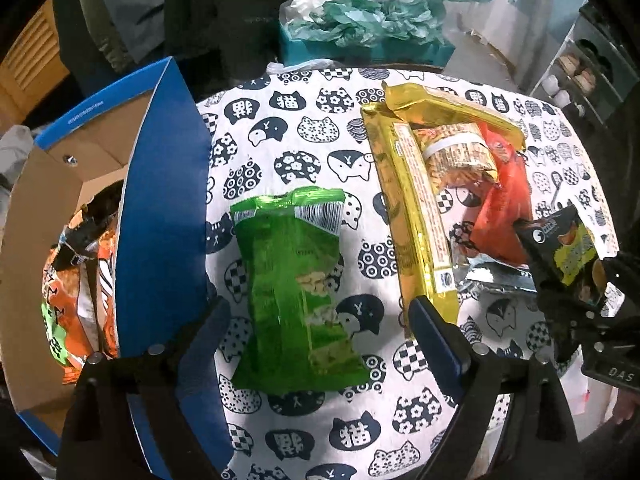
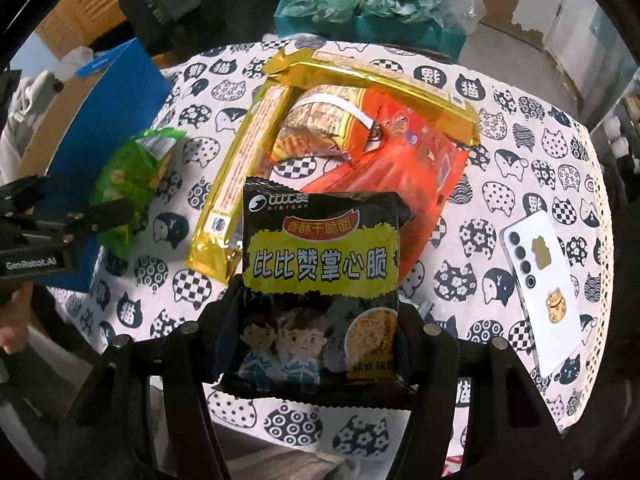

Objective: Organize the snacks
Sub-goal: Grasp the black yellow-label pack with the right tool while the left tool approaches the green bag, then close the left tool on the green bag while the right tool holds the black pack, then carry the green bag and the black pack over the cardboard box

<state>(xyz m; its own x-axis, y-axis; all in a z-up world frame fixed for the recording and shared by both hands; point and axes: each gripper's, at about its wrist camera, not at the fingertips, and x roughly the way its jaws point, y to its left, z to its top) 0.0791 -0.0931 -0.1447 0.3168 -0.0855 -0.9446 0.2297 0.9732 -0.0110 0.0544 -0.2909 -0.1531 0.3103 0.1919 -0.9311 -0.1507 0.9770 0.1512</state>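
right wrist view: right gripper (image 2: pixel 320 344) clamps the black noodle packet (image 2: pixel 320 280), lifted off the table. left gripper (image 1: pixel 316 332) spreads wide and empty over the green snack bag (image 1: pixel 296 296). next i'd guess the packet goes into the blue box (image 1: pixel 160 200), clearing its wall.

Two close wrist views, steeply downward, both over the cat-print tablecloth (image 1: pixel 304 152) and green packet (image 1: pixel 296 292).

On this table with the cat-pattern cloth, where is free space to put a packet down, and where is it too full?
Free: the cloth strip between the blue cardboard box and the long gold packet, beyond the green snack bag; also the cloth between the red-orange packet and the white phone. Crowded: the gold and red packet pile.
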